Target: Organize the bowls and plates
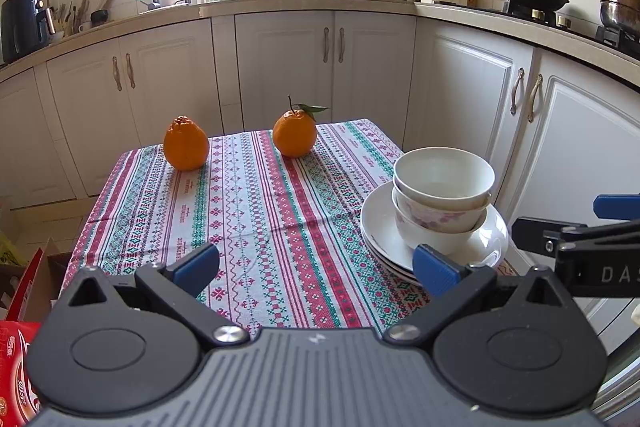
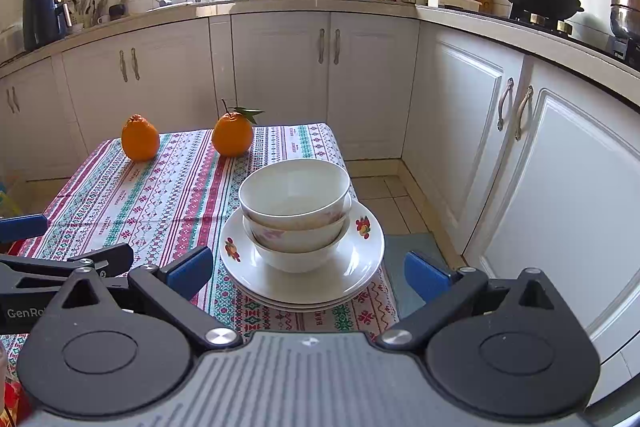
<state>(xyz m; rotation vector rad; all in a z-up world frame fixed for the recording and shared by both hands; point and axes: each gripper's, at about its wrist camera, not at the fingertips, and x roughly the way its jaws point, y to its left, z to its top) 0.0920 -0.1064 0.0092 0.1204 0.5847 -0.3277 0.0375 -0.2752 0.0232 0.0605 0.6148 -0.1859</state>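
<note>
White porcelain: two nested bowls (image 2: pixel 295 215) sit on stacked plates (image 2: pixel 302 267) just ahead of the right hand-held gripper (image 2: pixel 308 273), on the worktop (image 2: pixel 168 195) edge. Stacking appears complete; next, likely withdrawal or final check. Both right and left hand-held gripper (image 1: pixel 316 267) stand wide open, holding nothing.

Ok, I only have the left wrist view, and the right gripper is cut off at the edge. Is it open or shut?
Observer: Open. The right gripper holds nothing, and the plate stack lies just ahead, between its fingers.
Operator: Are the plates plain white?
Observer: No, the top plate has fruit prints on its rim.
Operator: What's on the floor past the table's right side?
Observer: A grey-green mat on the tiles.
</note>
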